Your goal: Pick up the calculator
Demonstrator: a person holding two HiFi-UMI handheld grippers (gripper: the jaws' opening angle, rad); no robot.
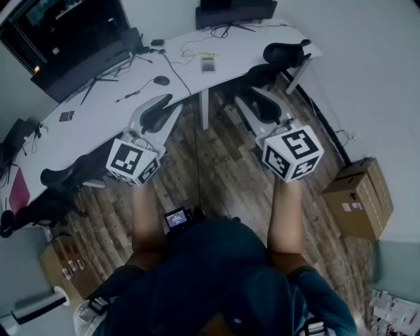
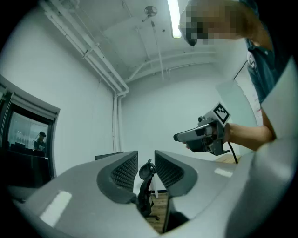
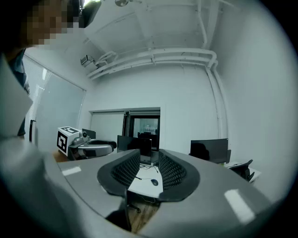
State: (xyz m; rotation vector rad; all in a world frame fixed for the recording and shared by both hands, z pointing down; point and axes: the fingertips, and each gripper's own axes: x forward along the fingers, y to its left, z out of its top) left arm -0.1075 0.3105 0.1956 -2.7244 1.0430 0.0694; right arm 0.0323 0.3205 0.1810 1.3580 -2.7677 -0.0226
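The calculator point(image 1: 207, 63), a small grey slab with a yellow strip on top, lies on the white curved desk point(image 1: 125, 98) near its far edge. Both grippers hang over the wooden floor, short of the desk and pointing toward it. My left gripper point(image 1: 157, 113) point(image 2: 146, 169) is shut with nothing between its jaws; an office chair shows through the slit. My right gripper point(image 1: 262, 105) point(image 3: 149, 169) also stands with its jaws close together and holds nothing; the desk and a mouse point(image 3: 154, 182) show beyond it. Neither gripper view shows the calculator.
Monitors point(image 1: 79, 39) point(image 1: 235, 10), a mouse point(image 1: 161, 80) and cables sit on the desk. Black office chairs point(image 1: 287, 52) point(image 1: 65, 174) stand at its ends. The desk leg point(image 1: 204, 108) is straight ahead. Cardboard boxes point(image 1: 359, 197) point(image 1: 65, 266) stand on the floor to each side.
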